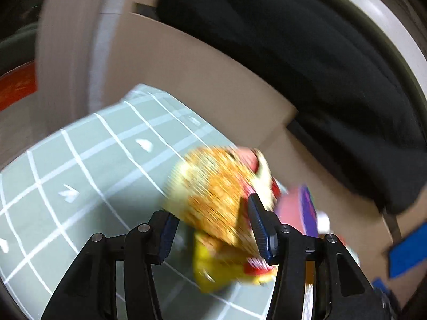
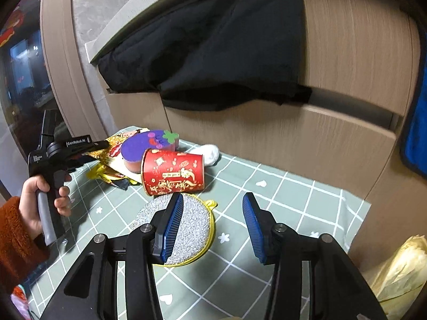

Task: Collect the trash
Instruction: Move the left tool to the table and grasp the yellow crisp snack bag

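The left gripper [image 1: 210, 229], jaws spread, has the crinkled yellow-orange snack wrapper [image 1: 216, 200] between them at 12 o'clock; the right gripper [image 2: 213, 229] hovers spread, farther away.

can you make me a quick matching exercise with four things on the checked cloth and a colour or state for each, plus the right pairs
Things:
1. paper cup
2. round scrubbing pad
3. eggplant-shaped sponge
4. sock

Descriptions:
A. white, bunched near the cabinet
B. red with gold print, lying on its side
C. purple with a green leaf
D. silver-grey with yellow edging, flat on the cloth

Pairs: 1-B, 2-D, 3-C, 4-A
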The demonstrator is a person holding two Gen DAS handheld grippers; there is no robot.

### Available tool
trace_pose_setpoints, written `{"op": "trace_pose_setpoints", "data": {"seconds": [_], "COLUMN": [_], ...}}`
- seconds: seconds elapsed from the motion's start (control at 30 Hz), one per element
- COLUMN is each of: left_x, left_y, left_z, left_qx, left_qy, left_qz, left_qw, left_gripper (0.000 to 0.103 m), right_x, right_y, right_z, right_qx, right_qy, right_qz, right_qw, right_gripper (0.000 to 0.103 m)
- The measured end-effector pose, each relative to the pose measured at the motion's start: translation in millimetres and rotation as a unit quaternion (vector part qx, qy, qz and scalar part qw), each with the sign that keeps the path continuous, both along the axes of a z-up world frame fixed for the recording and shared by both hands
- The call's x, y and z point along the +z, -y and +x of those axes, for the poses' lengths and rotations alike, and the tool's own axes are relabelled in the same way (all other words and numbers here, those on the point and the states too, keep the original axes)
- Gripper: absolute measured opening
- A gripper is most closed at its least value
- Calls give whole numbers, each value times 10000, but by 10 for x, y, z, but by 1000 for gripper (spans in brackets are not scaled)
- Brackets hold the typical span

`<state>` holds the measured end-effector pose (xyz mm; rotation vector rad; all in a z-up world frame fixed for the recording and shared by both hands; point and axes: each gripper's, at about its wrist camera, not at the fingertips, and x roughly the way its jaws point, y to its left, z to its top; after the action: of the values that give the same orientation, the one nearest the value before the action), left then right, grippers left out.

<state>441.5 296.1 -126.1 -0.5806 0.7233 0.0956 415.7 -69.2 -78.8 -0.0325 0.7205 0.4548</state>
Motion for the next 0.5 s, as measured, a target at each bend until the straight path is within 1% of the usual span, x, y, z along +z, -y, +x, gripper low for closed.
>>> {"op": "trace_pose_setpoints", "data": {"seconds": [0.03, 0.07, 0.17, 0.27, 0.37, 0.5], "left_x": [10, 38, 127, 186, 238, 298], "left_y": [55, 122, 274, 394, 540, 671], "left_z": [-26, -62, -203, -359, -605, -985], "left_qx": [-121, -219, -445, -658, -981, -1278], "left_qy": [58, 103, 152, 118, 28, -14], "left_qz": [7, 76, 319, 400, 444, 464], "left_qw": [9999, 9997, 9984, 9970, 9942, 9907], "left_gripper": [43, 32, 16, 10, 8, 7], "right_x": [-17, -30, -41, -25, 8, 39], "right_y": [-4, -11, -58, -129, -184, -259], "right_z": [-2, -6, -56, -132, -190, -251], "right_qx": [18, 33, 140, 253, 355, 467], "right_qy": [-36, -56, -79, -2, 39, 49], "right_qz": [19, 24, -37, -198, -251, -276], "right_qw": [10000, 10000, 9999, 9995, 9990, 9985], "right_gripper": [44, 44, 44, 44, 44, 44]}}
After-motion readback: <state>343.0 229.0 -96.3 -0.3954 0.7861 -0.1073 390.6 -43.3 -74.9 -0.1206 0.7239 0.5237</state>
